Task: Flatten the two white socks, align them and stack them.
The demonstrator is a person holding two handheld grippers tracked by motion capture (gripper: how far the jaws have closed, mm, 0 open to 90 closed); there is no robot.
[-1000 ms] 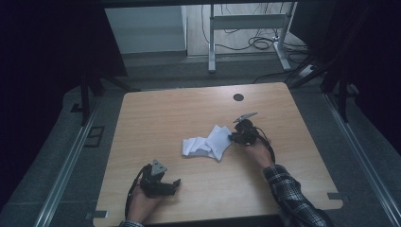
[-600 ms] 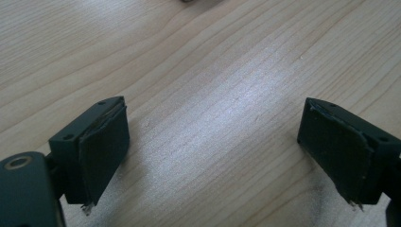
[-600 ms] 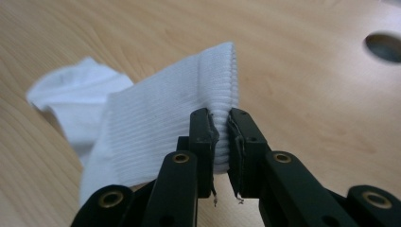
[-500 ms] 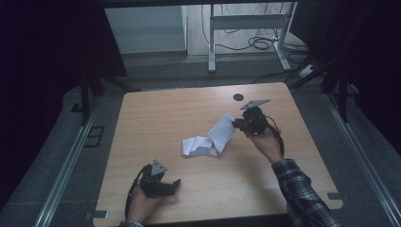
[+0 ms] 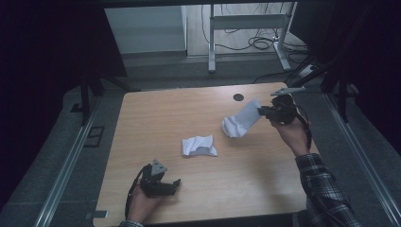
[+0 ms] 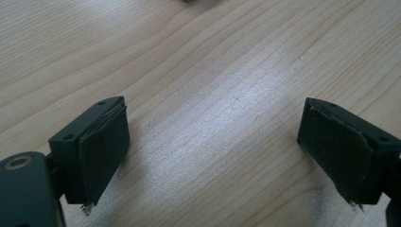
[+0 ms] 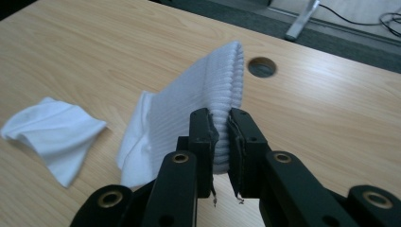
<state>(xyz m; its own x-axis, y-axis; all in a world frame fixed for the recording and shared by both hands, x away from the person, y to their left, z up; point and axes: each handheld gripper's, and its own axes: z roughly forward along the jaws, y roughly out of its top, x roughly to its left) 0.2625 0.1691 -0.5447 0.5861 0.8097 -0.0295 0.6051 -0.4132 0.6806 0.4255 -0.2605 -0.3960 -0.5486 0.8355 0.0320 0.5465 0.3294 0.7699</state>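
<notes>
My right gripper (image 5: 263, 111) (image 7: 222, 128) is shut on the ribbed cuff of a white sock (image 5: 239, 122) (image 7: 189, 104), which hangs above the table at the far right, its toe end trailing down toward the wood. A second white sock (image 5: 199, 145) (image 7: 52, 128) lies crumpled near the middle of the table. Near the front left, my left gripper (image 5: 173, 185) (image 6: 215, 156) rests low over bare wood, jaws wide open with nothing between them.
The wooden table (image 5: 156, 113) has a round cable hole (image 5: 238, 97) (image 7: 261, 66) at its far edge, just beyond the lifted sock. Behind the table, cables (image 5: 265, 43) lie on the floor by a metal desk frame (image 5: 211, 45).
My right gripper has lifted one sock off the pile and carried it up and to the right, away from the other sock. The left gripper has stayed put.
</notes>
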